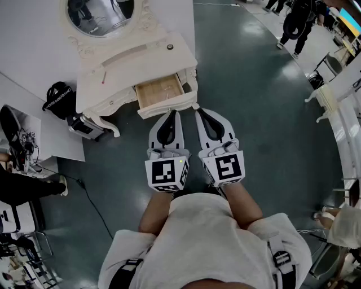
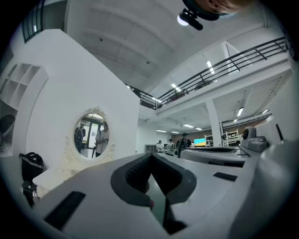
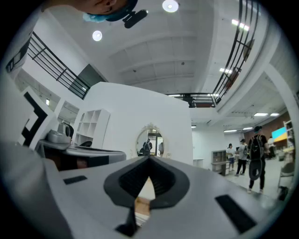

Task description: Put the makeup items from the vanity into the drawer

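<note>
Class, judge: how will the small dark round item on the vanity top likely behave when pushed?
The round item looks small, so probably light. Sitting low and flat, it should slide rather than tip. On edge, it might roll.

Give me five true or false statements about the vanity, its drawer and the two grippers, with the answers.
The drawer is open. True.
The left gripper holds a makeup item. False: its jaws are shut on nothing.
The right gripper is shut and empty. True.
The vanity top is bare. False: a small dark round item and a thin red item lie on it.
The mirror is square. False: it is oval.
</note>
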`<state>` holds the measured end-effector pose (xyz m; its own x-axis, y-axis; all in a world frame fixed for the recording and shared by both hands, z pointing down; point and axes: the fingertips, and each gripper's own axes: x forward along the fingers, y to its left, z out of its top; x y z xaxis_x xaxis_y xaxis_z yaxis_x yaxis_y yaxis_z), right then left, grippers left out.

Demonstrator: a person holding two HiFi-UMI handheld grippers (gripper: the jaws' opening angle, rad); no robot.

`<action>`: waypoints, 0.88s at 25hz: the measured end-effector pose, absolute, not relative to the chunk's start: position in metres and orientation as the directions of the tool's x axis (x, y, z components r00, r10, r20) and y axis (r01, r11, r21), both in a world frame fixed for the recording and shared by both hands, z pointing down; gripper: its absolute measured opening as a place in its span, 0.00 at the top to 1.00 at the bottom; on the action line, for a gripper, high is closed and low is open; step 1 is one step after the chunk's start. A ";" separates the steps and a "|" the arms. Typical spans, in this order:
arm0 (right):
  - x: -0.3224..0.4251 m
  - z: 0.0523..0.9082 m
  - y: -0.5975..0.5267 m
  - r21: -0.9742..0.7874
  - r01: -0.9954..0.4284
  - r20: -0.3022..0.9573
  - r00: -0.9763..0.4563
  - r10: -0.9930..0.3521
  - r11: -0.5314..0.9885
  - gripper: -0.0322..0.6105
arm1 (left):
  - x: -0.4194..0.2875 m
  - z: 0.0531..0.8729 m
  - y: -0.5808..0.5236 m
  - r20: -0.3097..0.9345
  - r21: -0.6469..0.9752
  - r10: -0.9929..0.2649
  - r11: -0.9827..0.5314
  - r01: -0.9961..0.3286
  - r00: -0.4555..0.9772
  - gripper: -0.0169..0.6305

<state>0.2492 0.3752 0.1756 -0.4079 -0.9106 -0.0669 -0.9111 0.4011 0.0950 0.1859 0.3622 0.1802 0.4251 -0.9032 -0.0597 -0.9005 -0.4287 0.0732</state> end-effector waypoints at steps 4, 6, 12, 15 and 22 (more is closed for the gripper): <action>0.241 0.180 0.374 0.089 -0.916 -0.065 -0.397 -0.915 0.391 0.93 | 0.177 0.183 0.360 -0.056 0.064 -0.900 -0.434 -0.898 0.431 0.96; 0.234 0.180 0.373 0.094 -0.915 -0.062 -0.399 -0.915 0.393 0.93 | 0.170 0.184 0.359 -0.055 0.063 -0.903 -0.430 -0.901 0.427 0.96; 0.205 0.180 0.369 0.086 -0.909 -0.063 -0.413 -0.908 0.408 0.93 | 0.144 0.187 0.358 -0.050 0.062 -0.910 -0.414 -0.908 0.412 0.96; 0.187 0.185 0.367 0.064 -0.905 -0.061 -0.424 -0.904 0.421 0.93 | 0.126 0.191 0.357 -0.045 0.061 -0.913 -0.407 -0.912 0.404 0.96; 0.147 0.209 0.361 0.044 -0.911 -0.017 -0.411 -0.912 0.410 0.93 | 0.078 0.215 0.353 -0.001 0.077 -0.917 -0.399 -0.914 0.400 0.96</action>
<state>0.1473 0.3614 0.2086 -0.4108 -0.9115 -0.0169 -0.9111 0.4098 0.0441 0.0781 0.3533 0.2152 0.3998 -0.9166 -0.0005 -0.9139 -0.3986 0.0766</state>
